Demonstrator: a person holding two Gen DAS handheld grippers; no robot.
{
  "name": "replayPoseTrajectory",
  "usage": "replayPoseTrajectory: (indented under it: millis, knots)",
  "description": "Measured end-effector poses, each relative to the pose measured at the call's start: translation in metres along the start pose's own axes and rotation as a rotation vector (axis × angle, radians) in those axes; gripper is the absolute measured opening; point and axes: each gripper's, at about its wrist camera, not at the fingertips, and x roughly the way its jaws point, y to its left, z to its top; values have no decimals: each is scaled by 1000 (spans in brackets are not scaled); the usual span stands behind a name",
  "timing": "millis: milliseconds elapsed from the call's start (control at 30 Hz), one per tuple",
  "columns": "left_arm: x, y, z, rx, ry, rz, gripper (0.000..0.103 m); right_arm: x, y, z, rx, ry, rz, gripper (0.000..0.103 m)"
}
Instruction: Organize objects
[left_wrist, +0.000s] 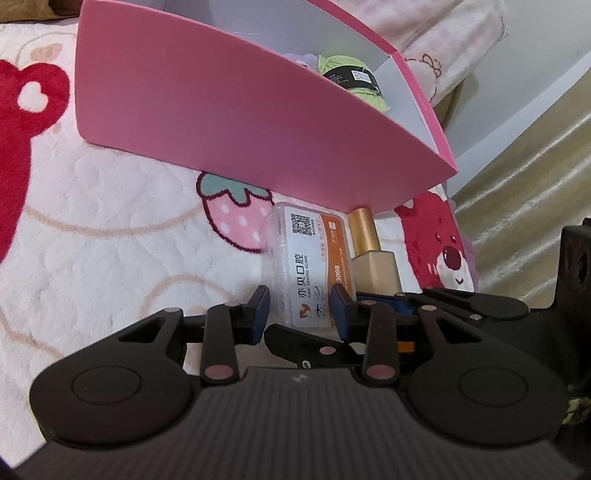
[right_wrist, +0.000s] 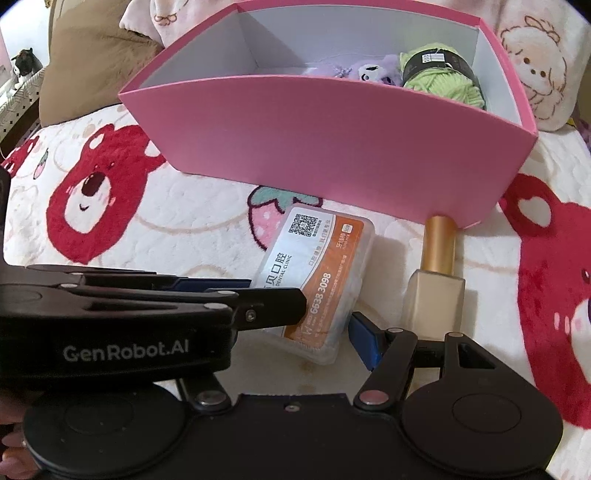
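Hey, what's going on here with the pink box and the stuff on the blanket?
A person is tidying small things into a pink box on a bear-print blanket, with a handheld gripper in each hand. The left gripper is shut on a clear dental floss case lying in front of the box. The right gripper sits around the base of a gold-capped bottle beside the case; its grip is unclear. Green yarn and a purple plush toy are already inside.
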Motion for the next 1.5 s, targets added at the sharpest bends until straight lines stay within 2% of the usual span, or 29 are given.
replayPoseTrajectory:
  millis: [267, 467, 667, 800, 967, 1000, 1067, 1167, 1500]
  knots:
    - [-28, -9, -3, 30, -15, -10, 34, -20, 10, -3, -14, -39, 16, 68]
    - [-33, -7, -5, 10, 34, 17, 34, -19, 12, -7, 12, -9, 56, 68]
    - [-14, 12, -7, -52, 72, 68, 35, 4, 8, -7, 41, 61, 108, 72]
    - [-11, 19, -4, -86, 40, 60, 37, 8, 9, -5, 43, 65, 126, 81]
    - [-8, 23, 0, -84, 1, 56, 38, 8, 2, -1, 81, 44, 124, 85]
    - [-6, 25, 1, -101, 5, 43, 37, 9, -1, 0, 89, 41, 120, 85]
    - [-3, 27, 1, -117, 16, 26, 37, 11, -4, 2, 86, 43, 134, 73]
    - [0, 28, -2, -128, 18, 17, 36, 14, 1, 2, 18, 47, 129, 73]
    - [-6, 20, -6, -126, 14, 28, 36, 7, 2, 2, 40, 50, 117, 72]
